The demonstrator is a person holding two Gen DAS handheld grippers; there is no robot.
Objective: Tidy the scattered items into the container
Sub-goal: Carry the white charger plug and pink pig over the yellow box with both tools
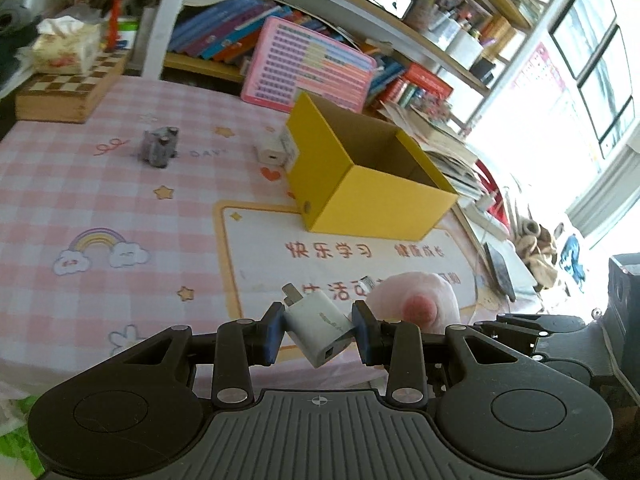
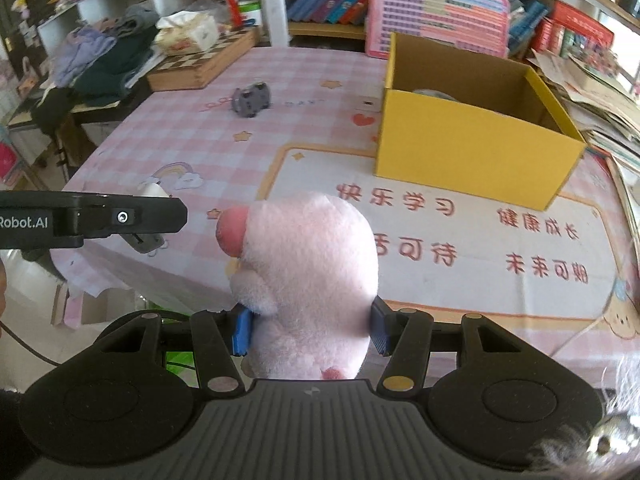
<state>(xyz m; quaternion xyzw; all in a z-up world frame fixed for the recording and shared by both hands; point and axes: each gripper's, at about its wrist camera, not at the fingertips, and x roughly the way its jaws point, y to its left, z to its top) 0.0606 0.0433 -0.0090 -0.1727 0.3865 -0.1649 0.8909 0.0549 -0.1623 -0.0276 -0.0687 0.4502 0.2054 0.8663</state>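
My left gripper (image 1: 318, 330) is shut on a white USB charger plug (image 1: 316, 326), held tilted above the near part of the table. My right gripper (image 2: 310, 330) is shut on a pink plush toy (image 2: 304, 276) with a red snout, lifted above the table's near edge; the toy also shows in the left wrist view (image 1: 416, 300). The open yellow cardboard box (image 1: 372, 184) stands ahead on the table (image 2: 472, 148), with something pale inside (image 2: 434, 94). A grey toy (image 1: 159, 146) lies far left (image 2: 251, 100). A white adapter (image 1: 276, 151) sits beside the box's far-left wall.
The left gripper's body (image 2: 92, 220) juts in from the left of the right wrist view. A chessboard box (image 1: 68, 88) with a tissue pack (image 1: 66, 46) stands at the far left corner. A pink chart board (image 1: 308, 66) and bookshelves stand behind the box. Paper stacks (image 2: 600, 92) lie at right.
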